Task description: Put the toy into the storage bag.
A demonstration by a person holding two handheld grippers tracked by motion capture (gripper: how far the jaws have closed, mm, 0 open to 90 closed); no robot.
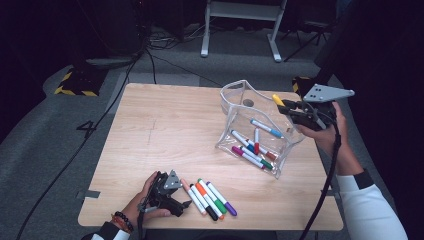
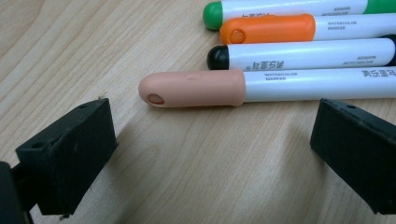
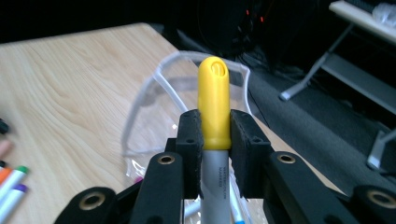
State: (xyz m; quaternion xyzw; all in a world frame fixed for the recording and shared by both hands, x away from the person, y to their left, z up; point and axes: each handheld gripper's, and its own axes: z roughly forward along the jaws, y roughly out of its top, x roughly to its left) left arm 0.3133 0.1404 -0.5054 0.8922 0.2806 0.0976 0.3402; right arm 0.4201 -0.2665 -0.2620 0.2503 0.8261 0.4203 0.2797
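Your right gripper (image 3: pixel 215 135) is clamped on the yellow marker (image 3: pixel 214 100), jaws pinching right where the cap meets the white barrel, cap pointing away from you. In the high view it hangs at the far right, just beside the upper edge of the clear pouch (image 1: pixel 235 92), whose mouth gapes open toward it. So the drop is the step in hand, I'd say.

Tips for doing it cleanly:

- Get the yellow cap past the pouch rim before you let go — right now it looks level with the edge, not yet inside, and a release here could bounce the marker off onto the table (image 1: pixel 165 125).
- Tilt the cap down a bit so it slides in lengthwise alongside the markers already lying in the bottom.
- The pouch is soft and stands on its own, so don't nudge the rim with your jaws or it may flop shut.

Your left gripper (image 2: pixel 212 154) is spread wide and holding nothing, low over the table with the peach marker (image 2: pixel 191 88) just ahead of the jaws — first in the row, with black, orange and green behind it. Come in square across the barrel so you don't pinch its black neighbour too.
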